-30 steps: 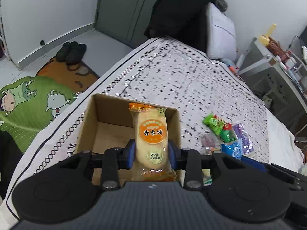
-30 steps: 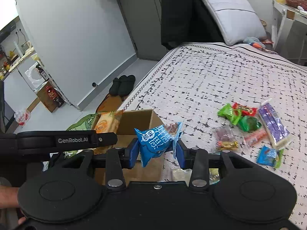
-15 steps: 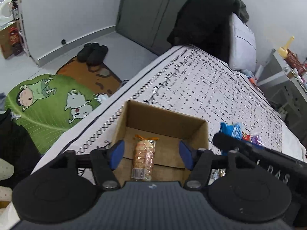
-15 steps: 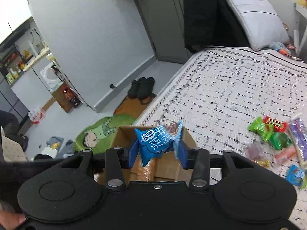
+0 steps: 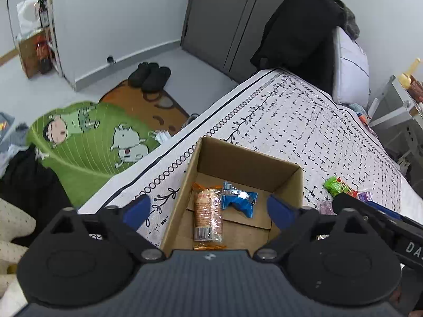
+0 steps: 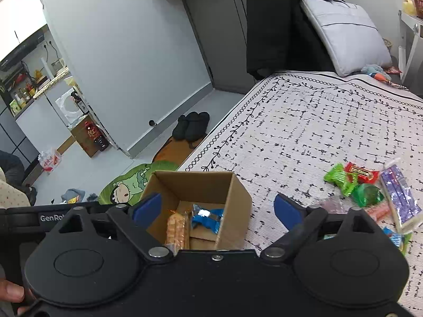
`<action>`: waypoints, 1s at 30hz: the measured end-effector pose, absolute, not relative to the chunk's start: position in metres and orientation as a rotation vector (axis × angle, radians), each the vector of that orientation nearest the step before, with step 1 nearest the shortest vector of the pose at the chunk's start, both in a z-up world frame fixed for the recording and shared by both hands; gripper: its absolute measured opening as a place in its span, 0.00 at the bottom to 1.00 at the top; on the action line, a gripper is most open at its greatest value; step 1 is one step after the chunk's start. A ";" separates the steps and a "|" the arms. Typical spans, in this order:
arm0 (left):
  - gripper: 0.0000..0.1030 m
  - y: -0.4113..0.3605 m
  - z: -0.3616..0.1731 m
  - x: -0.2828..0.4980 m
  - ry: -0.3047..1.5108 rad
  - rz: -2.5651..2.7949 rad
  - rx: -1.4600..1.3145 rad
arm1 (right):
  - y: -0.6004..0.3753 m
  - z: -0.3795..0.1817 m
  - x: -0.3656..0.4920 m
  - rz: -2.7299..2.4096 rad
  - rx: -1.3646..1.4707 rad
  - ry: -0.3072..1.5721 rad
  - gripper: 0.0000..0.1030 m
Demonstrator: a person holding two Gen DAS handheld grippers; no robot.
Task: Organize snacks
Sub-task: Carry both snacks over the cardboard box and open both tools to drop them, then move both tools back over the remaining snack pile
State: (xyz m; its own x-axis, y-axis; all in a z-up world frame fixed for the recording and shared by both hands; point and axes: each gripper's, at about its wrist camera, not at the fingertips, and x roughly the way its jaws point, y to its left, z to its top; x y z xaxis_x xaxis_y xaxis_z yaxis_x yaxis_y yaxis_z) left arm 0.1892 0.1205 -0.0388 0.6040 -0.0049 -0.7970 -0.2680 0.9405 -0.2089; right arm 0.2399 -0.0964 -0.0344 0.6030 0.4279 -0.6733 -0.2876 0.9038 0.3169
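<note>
Left gripper [image 5: 208,210]: jaws spread wide, nothing between the blue pads; it hangs over the near end of the cardboard box.
Right gripper [image 6: 218,207]: jaws also wide apart and empty; it hangs over the box's near right corner.
Cardboard box [image 5: 248,162]: open-topped, on the bedspread [image 5: 304,126] close to the bed's left edge; in the left wrist view it fills the centre, from 12 o'clock of the gripper down to the gripper body.
Rice cracker pack [image 5: 208,218]: clear wrapper with orange ends, lying flat on the box floor, long axis running 12 to 6 o'clock, barcode at the near end. In the right wrist view [image 6: 177,228] only its far half shows above the gripper body.
Blue packet [image 5: 239,200]: crumpled blue foil, on the box floor at 2 o'clock of the cracker pack, touching or just beside it; I cannot tell which.
Loose snacks [image 6: 370,187]: green, red, purple and pink wrappers in a cluster on the bedspread, at 3 o'clock of the box and well apart from it.
Person's hand [image 6: 12,292]: fingers at the lower left edge of the right wrist view, on the left gripper's handle.
Floor: green cartoon mat [image 5: 87,142] at 9 o'clock of the box; black slippers [image 5: 150,75] beyond it, at 11 o'clock.
</note>
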 end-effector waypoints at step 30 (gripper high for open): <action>1.00 0.043 -0.036 0.161 0.929 0.037 -0.256 | -0.246 -0.082 0.192 0.230 0.275 0.822 1.00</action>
